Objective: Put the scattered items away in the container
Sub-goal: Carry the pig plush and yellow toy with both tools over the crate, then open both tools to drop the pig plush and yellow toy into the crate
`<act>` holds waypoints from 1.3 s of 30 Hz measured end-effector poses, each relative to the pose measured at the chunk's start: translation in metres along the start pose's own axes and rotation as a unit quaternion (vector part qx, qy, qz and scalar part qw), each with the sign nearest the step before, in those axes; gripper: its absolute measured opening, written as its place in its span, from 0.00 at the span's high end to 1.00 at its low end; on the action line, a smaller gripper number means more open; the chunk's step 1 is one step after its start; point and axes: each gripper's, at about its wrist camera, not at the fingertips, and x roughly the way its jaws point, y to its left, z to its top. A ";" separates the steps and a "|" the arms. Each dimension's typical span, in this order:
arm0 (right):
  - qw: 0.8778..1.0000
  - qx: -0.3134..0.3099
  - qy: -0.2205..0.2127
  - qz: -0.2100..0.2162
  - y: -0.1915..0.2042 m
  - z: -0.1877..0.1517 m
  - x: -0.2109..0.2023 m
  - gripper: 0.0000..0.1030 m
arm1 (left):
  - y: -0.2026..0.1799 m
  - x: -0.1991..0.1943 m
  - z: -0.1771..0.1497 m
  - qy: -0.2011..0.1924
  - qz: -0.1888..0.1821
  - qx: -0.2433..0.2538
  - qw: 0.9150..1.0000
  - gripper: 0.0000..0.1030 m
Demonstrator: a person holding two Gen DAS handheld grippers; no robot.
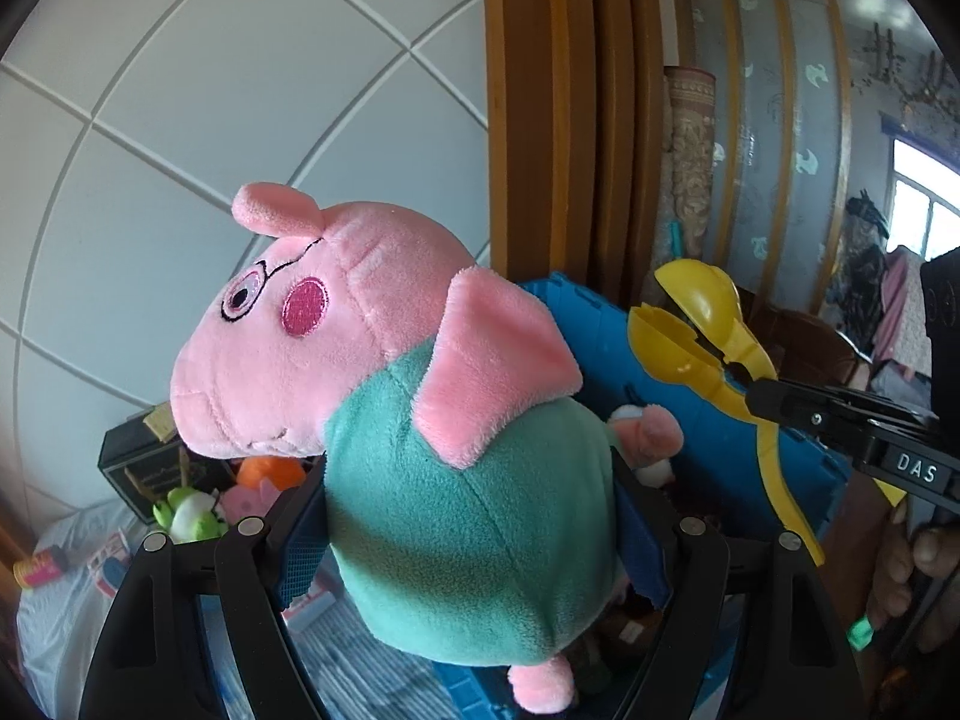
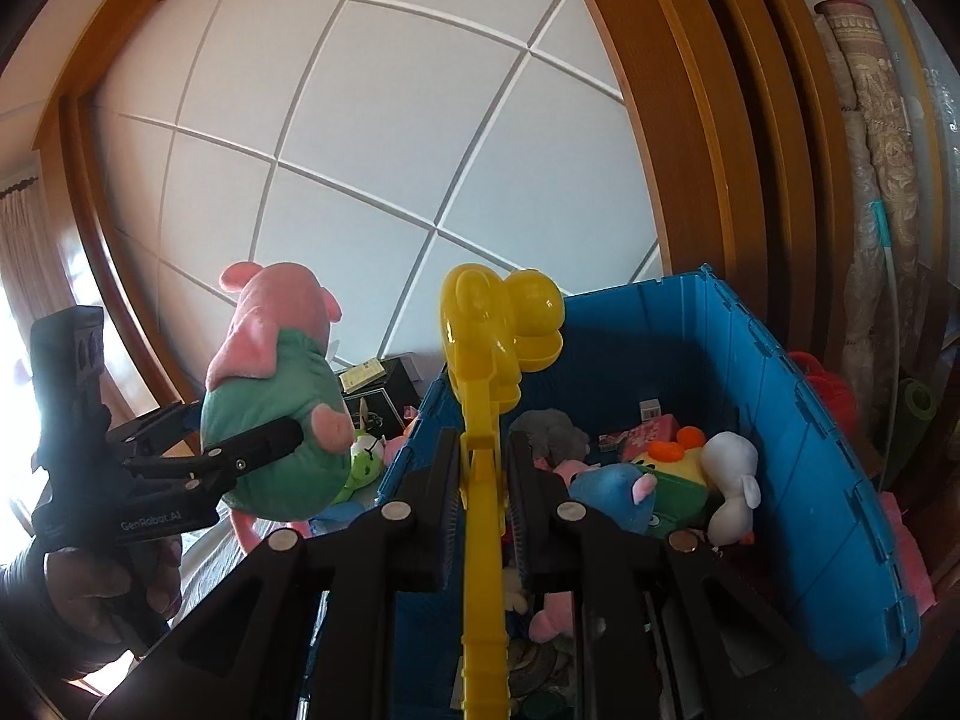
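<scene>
From the left wrist, the left tongs [image 1: 474,546] are clamped around the belly of a plush pig [image 1: 384,396], pink head and arms, teal body, with an embroidered eye and a dark pink cheek patch. It is held up in the air with the blue bin [image 1: 696,372] behind it. The toy looks light and soft, so it should give under the pads; the fat middle, where it is already gripped, seems the surest hold, since the limbs would likely flop. To the right, the right tongs [image 1: 750,399] pinch the handle of a yellow plastic scoop toy [image 1: 702,324] with two half-ball cups.

From the right wrist, the right tongs [image 2: 483,468] are clenched tight on that yellow scoop toy [image 2: 480,420], its long handle running straight up between the fingers, cups just over the near rim of the blue bin [image 2: 798,420]. It looks stiff, light and rather slick, so a grip on the flat handle suits it. The bin already holds several soft toys. Left of the bin, outside it, the left tongs [image 2: 252,450] carry the plush pig [image 2: 270,396].
</scene>
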 end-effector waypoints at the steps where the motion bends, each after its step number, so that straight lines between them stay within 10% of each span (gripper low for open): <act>1: 1.000 -0.002 0.000 -0.003 -0.004 0.004 0.003 0.85 | -0.005 0.004 0.002 0.001 -0.005 0.006 1.000 0.22; 28: 0.998 -0.048 0.011 -0.025 -0.058 0.093 0.105 0.85 | -0.057 0.066 0.018 0.039 -0.049 0.024 0.998 0.15; 29: 0.999 -0.043 0.016 -0.028 -0.062 0.096 0.109 0.82 | -0.058 0.068 0.018 0.040 -0.047 0.023 0.998 0.09; 31: 0.999 -0.022 0.016 -0.025 -0.070 0.098 0.112 0.32 | -0.056 0.068 0.016 0.052 -0.044 0.029 0.997 0.06; 32: 1.000 -0.016 0.011 -0.025 -0.073 0.098 0.111 0.23 | -0.055 0.067 0.015 0.052 -0.045 0.029 0.997 0.06; 39: 0.999 -0.009 0.023 -0.037 -0.078 0.085 0.104 0.20 | -0.035 0.061 0.009 0.055 -0.040 0.012 0.998 0.03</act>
